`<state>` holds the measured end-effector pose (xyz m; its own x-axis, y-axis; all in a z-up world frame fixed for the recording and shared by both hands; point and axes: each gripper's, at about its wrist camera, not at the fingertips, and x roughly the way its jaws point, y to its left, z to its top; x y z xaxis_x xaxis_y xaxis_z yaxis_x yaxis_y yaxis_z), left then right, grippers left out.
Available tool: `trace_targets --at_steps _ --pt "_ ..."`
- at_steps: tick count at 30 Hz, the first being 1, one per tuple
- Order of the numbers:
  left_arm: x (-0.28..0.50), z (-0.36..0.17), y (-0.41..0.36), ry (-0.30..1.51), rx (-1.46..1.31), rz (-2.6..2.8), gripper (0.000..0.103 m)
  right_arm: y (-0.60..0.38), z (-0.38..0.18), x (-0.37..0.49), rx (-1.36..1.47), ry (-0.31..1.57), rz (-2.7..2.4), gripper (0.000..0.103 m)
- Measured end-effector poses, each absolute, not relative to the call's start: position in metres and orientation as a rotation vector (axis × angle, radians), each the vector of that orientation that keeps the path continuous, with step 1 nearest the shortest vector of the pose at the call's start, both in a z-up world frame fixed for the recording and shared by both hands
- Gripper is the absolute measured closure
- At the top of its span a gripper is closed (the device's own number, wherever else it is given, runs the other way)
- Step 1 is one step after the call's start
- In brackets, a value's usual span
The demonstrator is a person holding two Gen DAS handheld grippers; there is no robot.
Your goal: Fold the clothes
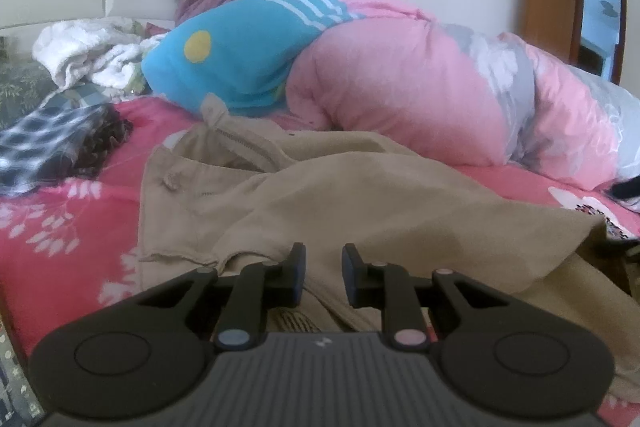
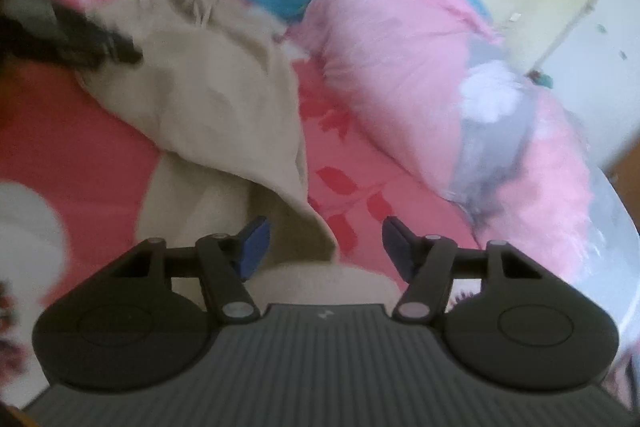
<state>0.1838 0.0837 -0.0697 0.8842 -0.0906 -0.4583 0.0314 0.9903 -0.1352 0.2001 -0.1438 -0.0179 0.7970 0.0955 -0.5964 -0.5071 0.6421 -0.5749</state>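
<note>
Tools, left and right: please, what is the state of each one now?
Left tool: open a little, holding nothing, above the beige trousers.
Right tool: open, holding nothing.

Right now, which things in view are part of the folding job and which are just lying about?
Job: beige trousers, left gripper, right gripper.

Lying about: pink duvet, blue plush, plaid cloth, white towel, bed sheet.
</note>
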Motion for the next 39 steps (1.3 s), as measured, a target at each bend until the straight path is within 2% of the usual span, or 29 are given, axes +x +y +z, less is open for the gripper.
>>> trace_targets --at_steps 1,3,4,5,8,15,19,26,31,33,36,38,39 --pt "0.185 -0.069 0.086 0.485 -0.129 -0.068 0.082 -0.136 -0.029 0.211 -0.855 0.580 0.360 0.051" --pt "0.186 -0.069 0.089 0.486 -0.127 -0.070 0.082 -0.126 -0.048 0.229 -0.925 0.615 0.342 0.066" --pt "0.187 -0.068 0.090 0.487 -0.129 -0.070 0.082 -0.123 -0.053 0.236 -0.938 0.626 0.331 0.087" --pt "0.188 -0.068 0.091 0.490 -0.133 -0.070 0.083 -0.123 -0.053 0.242 -0.919 0.632 0.323 0.098" --pt "0.189 -0.067 0.095 0.488 -0.137 -0.060 0.085 -0.127 -0.031 0.243 -0.750 0.595 0.325 0.101" --pt "0.184 -0.063 0.110 0.456 -0.179 -0.001 0.085 -0.133 0.042 0.179 -0.411 0.494 0.449 0.101" --pt "0.177 -0.061 0.126 0.440 -0.225 0.031 0.085 -0.127 0.060 0.135 -0.318 0.500 0.577 0.101" --pt "0.164 -0.058 0.146 0.421 -0.258 0.034 0.084 -0.107 0.006 0.106 -0.295 0.658 0.693 0.102" --pt "0.161 -0.062 0.149 0.437 -0.254 0.026 0.084 -0.093 -0.055 0.113 -0.422 0.794 0.611 0.101" --pt "0.160 -0.062 0.150 0.435 -0.256 0.025 0.084 -0.094 -0.059 0.113 -0.450 0.805 0.600 0.101" --pt "0.158 -0.062 0.154 0.425 -0.262 0.029 0.084 -0.096 -0.031 0.097 -0.465 0.754 0.641 0.089" --pt "0.158 -0.061 0.157 0.425 -0.287 0.027 0.084 -0.094 -0.010 0.083 -0.484 0.695 0.685 0.068" --pt "0.158 -0.060 0.159 0.425 -0.303 0.026 0.084 -0.091 0.000 0.075 -0.503 0.647 0.719 0.061"
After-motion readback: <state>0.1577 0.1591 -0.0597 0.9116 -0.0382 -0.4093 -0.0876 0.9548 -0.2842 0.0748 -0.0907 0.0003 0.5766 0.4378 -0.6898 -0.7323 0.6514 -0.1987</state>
